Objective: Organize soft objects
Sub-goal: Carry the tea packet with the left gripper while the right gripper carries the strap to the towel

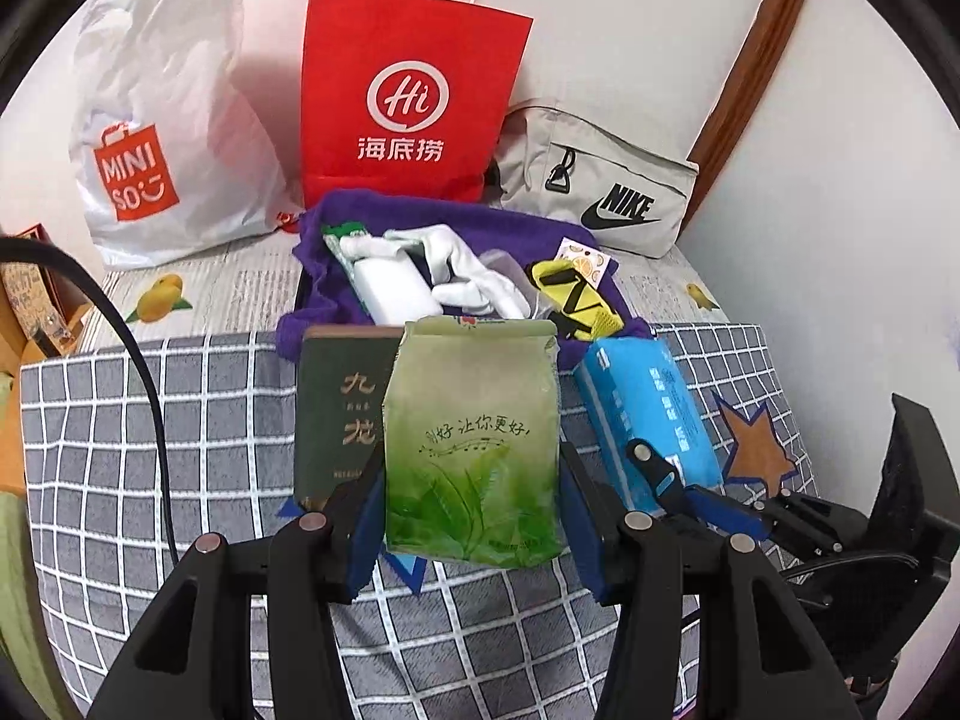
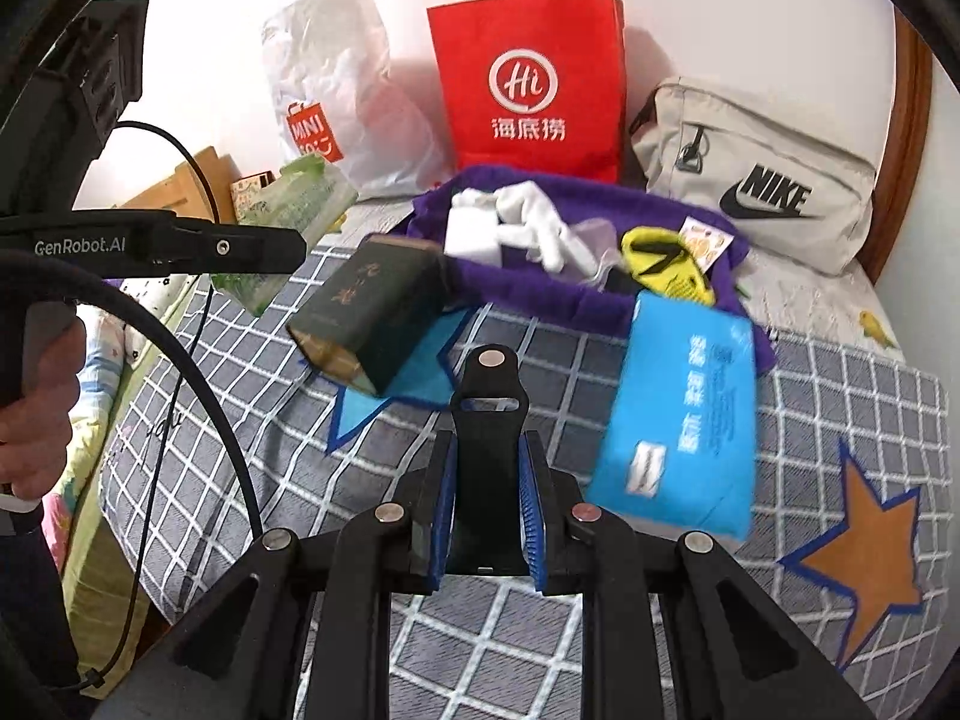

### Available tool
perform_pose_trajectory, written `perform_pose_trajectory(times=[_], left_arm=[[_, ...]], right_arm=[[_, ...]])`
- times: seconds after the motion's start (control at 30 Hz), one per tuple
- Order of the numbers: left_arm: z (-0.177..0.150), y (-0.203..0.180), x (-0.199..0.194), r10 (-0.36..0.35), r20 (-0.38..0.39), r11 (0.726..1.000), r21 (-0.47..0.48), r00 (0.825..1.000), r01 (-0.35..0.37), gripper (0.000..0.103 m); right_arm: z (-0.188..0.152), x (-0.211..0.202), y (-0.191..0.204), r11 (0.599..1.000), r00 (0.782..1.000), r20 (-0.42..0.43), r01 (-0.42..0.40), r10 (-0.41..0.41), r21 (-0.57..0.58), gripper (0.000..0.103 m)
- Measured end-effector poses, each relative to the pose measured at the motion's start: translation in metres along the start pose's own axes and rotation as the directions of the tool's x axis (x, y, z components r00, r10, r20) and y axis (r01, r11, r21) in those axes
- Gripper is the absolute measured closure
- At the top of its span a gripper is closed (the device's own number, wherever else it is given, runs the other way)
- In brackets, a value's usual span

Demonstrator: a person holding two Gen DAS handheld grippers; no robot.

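Observation:
My left gripper is shut on a green tissue pack and holds it upright above the checked blanket. The pack also shows in the right wrist view, held at the left. My right gripper is shut and holds nothing; it hovers over the blanket. A blue tissue pack lies just right of it, also in the left wrist view. A dark green box lies left of it. A purple towel behind holds white socks, a white block and a yellow item.
A red paper bag, a white MINISO plastic bag and a grey Nike pouch stand against the wall at the back. A black cable hangs at the left. The bed edge drops off at the left.

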State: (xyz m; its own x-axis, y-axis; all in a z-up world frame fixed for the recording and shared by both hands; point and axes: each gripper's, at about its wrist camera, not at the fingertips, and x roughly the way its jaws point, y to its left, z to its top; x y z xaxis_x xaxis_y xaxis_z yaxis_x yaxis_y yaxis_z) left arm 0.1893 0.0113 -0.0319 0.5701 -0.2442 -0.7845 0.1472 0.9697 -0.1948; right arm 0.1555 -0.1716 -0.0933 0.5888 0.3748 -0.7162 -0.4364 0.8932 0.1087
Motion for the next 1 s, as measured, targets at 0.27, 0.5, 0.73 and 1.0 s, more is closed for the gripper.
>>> perform_pose_trajectory(times=[0.27, 0.5, 0.73, 1.0], left_arm=[[0.024, -0.004, 0.013, 0.021, -0.002, 1.0, 0.013, 1.0, -0.021, 0.053], [0.052, 0.003, 0.031, 0.018, -0.016, 1.0, 0.005, 1.0, -0.018, 0.053], [0.083, 0.008, 0.055, 0.024, -0.03, 1.0, 0.012, 0.999, -0.024, 0.053], [0.107, 0.02, 0.081, 0.015, -0.047, 1.0, 0.002, 0.999, -0.015, 0.053]], right_arm=[[0.025, -0.001, -0.017, 1.0, 1.0, 0.028, -0.011, 0.01, 0.004, 0.082], [0.051, 0.008, -0.036, 1.0, 0.999, 0.036, -0.007, 0.006, 0.01, 0.082], [0.079, 0.029, -0.064, 0.999, 0.999, 0.035, 0.012, -0.014, 0.036, 0.082], [0.112, 0.061, -0.099, 0.996, 0.999, 0.023, 0.043, -0.045, 0.078, 0.082]])
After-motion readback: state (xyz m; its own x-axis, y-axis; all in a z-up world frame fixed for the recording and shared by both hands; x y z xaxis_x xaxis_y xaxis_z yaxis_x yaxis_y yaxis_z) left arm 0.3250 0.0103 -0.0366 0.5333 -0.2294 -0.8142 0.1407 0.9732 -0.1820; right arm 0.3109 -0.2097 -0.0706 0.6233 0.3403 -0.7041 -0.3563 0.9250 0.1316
